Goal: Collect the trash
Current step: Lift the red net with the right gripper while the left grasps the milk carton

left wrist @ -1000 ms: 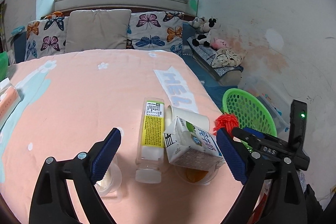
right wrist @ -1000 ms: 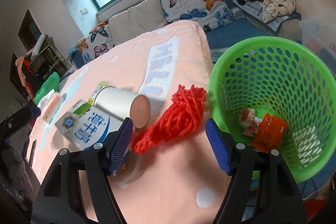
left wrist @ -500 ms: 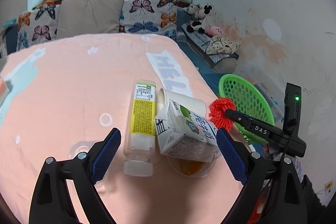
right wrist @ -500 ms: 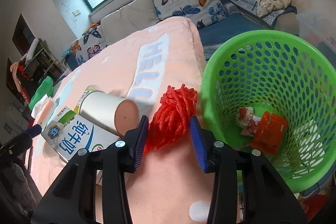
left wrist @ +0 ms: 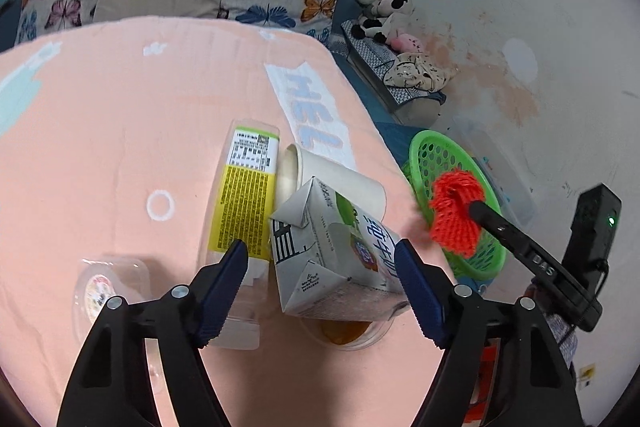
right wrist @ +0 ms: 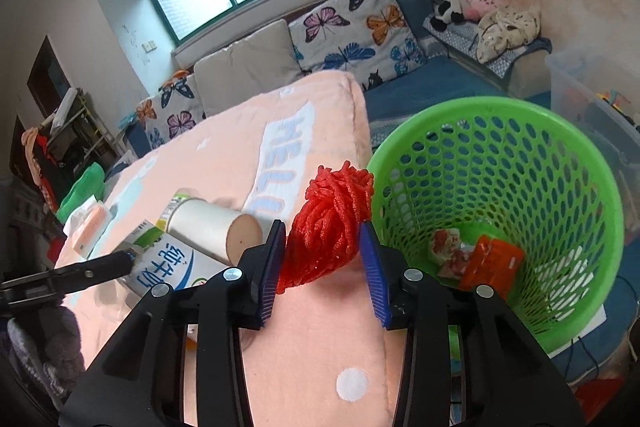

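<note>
My right gripper (right wrist: 323,261) is shut on a red mesh bundle (right wrist: 330,227), lifted just off the pink blanket beside the green basket (right wrist: 560,227). From the left wrist view the same red bundle (left wrist: 456,213) hangs at the basket's rim (left wrist: 420,147). My left gripper (left wrist: 320,267) straddles a white milk carton (left wrist: 332,259); its jaws are closing, and the pads stand a little off the carton's sides. The carton lies on a clear bowl with orange residue (left wrist: 344,333), next to a paper cup (left wrist: 336,179) and a yellow-labelled plastic bottle (left wrist: 244,211).
A clear lidded cup (left wrist: 100,291) lies left of the bottle. The basket holds crumpled wrappers (right wrist: 476,255). Butterfly cushions (right wrist: 360,31) and a plain one line the bed's far side. Plush toys (left wrist: 384,11) sit on a bench, and a clear storage box (right wrist: 592,99) stands behind the basket.
The right gripper closed on the red bundle and raised it toward the basket. The left gripper moved down over the milk carton and its jaws narrowed.
</note>
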